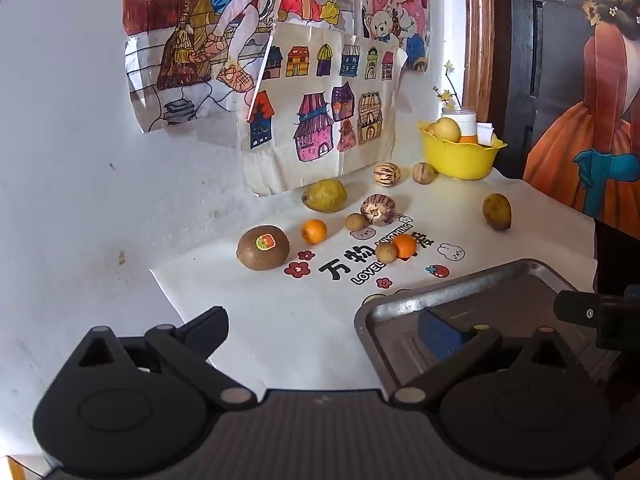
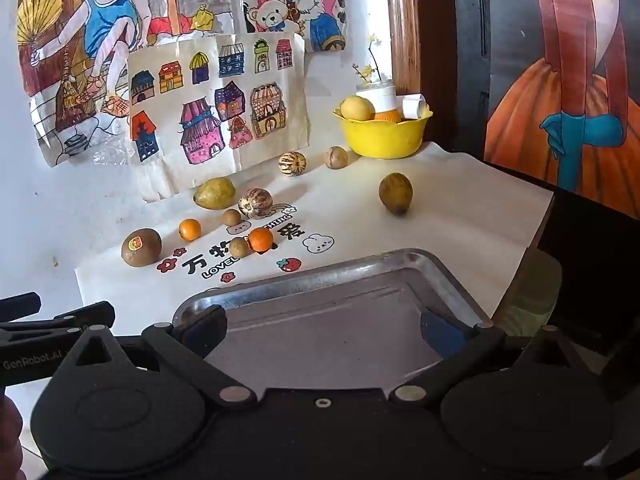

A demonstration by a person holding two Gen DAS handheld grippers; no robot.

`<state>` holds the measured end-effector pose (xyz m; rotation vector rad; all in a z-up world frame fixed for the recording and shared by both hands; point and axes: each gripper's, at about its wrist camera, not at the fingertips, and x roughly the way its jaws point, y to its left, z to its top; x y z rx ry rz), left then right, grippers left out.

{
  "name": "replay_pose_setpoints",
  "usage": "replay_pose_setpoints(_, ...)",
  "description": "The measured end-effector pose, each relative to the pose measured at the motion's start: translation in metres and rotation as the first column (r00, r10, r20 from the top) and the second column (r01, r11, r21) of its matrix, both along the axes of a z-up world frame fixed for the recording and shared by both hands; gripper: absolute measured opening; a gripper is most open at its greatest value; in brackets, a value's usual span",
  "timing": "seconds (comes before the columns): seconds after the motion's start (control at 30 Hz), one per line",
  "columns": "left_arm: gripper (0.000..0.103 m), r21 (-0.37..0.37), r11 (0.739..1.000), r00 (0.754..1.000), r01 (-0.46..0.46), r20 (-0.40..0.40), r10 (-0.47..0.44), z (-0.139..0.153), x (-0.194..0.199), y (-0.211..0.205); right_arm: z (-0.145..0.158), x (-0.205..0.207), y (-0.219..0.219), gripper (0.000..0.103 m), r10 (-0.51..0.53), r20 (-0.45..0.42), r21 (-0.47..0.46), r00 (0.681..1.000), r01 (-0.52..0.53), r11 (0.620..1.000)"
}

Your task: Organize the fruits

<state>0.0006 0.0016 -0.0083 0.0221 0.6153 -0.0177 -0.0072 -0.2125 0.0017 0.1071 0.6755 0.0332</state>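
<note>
both grippers [image 1: 320,332] [image 2: 324,328] open, fruits [image 1: 263,253] well ahead.

A white wall [image 2: 80,184], scuffed and marked in places, backs a table draped in a white printed cloth [image 2: 460,200] bearing cartoon rabbits, flowers and lettering. Hand-coloured drawings are stuck to the wall: a child holding a fan [image 2: 88,20], a sheet of small bright houses [image 2: 216,108] and a curly-haired figure with a teddy bear [image 2: 288,4]. To the right, a wooden frame [image 2: 404,32] runs upward beside a dark panelled surface [image 2: 472,60], where a poster of a figure in an orange skirt [image 2: 568,92] hangs. Soft daylight falls evenly across wall and cloth
</note>
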Motion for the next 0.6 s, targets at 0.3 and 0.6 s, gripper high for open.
replay_pose_setpoints(0.3,0.103,0.004,1.0,1.0,-0.028,0.002,0.028,0.0075,-0.0006,0.0027,0.0028,0.0015,0.0062,0.103,0.032,0.008,0.008,0.999,-0.032,0.999)
replay_pose_setpoints(0.6,0.103,0.006,1.0,1.0,-0.027,-0.006,0.027,0.008,0.0,0.0012,0.0008,0.0014,0.0062,0.103,0.041,0.014,0.009,0.999,-0.042,0.999)
